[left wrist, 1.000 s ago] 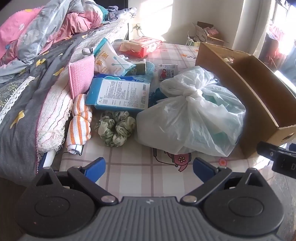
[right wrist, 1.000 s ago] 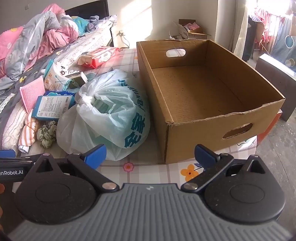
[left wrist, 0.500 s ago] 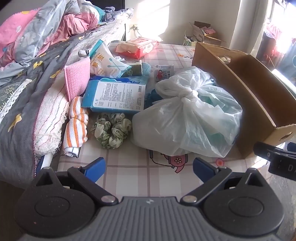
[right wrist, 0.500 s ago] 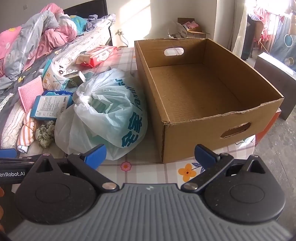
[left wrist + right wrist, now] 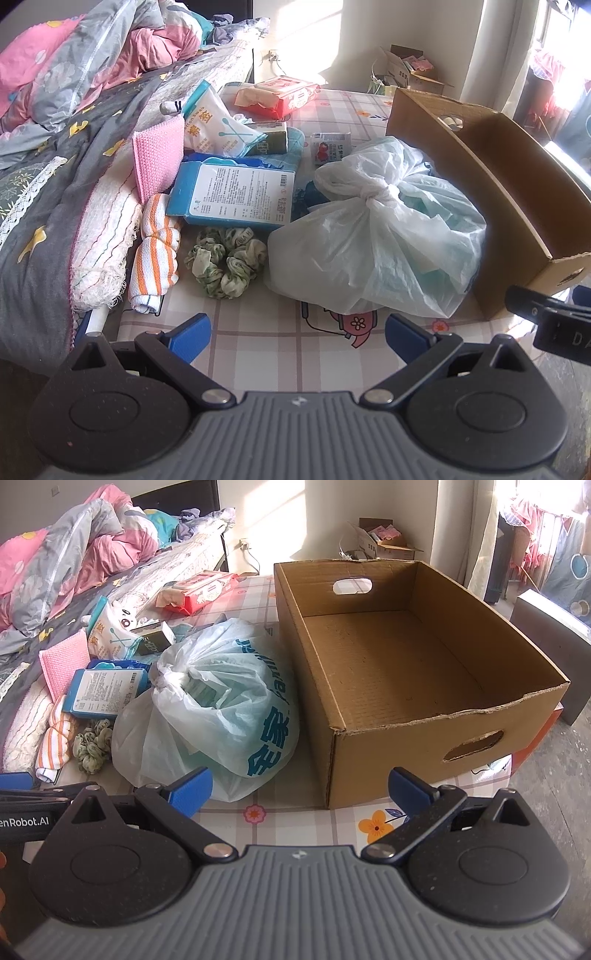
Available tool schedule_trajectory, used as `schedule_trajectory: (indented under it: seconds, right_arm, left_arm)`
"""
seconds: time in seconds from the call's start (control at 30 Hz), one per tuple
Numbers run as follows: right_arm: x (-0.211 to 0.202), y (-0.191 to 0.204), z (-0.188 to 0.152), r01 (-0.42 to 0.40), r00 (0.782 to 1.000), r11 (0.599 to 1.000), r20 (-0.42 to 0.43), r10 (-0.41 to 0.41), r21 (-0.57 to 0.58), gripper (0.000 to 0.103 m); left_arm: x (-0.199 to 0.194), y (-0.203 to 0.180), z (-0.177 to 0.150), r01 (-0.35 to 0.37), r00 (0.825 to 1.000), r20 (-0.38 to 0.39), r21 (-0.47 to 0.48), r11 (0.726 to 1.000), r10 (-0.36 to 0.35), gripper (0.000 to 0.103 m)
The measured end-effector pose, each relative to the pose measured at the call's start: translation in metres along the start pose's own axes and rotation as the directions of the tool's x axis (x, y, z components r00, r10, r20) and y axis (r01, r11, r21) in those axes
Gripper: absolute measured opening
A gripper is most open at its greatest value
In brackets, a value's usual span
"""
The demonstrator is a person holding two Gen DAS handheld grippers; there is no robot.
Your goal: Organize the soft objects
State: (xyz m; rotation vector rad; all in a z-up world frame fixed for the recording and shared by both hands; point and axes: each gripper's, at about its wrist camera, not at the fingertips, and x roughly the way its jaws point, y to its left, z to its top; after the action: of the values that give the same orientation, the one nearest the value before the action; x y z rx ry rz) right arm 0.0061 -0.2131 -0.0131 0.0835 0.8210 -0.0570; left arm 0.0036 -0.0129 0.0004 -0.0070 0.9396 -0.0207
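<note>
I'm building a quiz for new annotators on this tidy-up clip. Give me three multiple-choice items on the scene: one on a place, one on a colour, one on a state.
1. Where does the tied plastic bag lie?
A. inside the cardboard box
B. on the table beside the cardboard box
C. on the bed

2. What colour are the stripes on the rolled towel?
A. orange
B. purple
C. black

3. What state is the cardboard box in?
A. taped shut
B. open and full of clothes
C. open with nothing inside

Answers:
1 B: the bag rests on the checked tablecloth, against the box's left wall.
2 A: orange bands on white cloth show in the left wrist view.
3 C: the right wrist view shows its bare floor. The left gripper and right gripper both stand open, holding nothing.
</note>
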Motion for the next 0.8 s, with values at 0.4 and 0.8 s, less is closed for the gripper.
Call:
schedule_trajectory:
  seconds: [0.4,0.8]
  right_arm:
    - [-0.0002,0.0004,0.0004,0.001,1.0,1.0,-0.001,-0.001,0.002,0.102]
    - [0.0007,0.0004,0.0002,0.001,1.0,1.0,-0.003,-0.001,0.004,0.102]
  left_arm:
    - [-0.0001,0.0008,0.0004,0.0,1.0,-0.001,0.0,1.0,0.0,0.101]
    - [0.0005,0.0021,0.001,0.0,1.0,-0.001,-0.002,1.0,0.0,0.101]
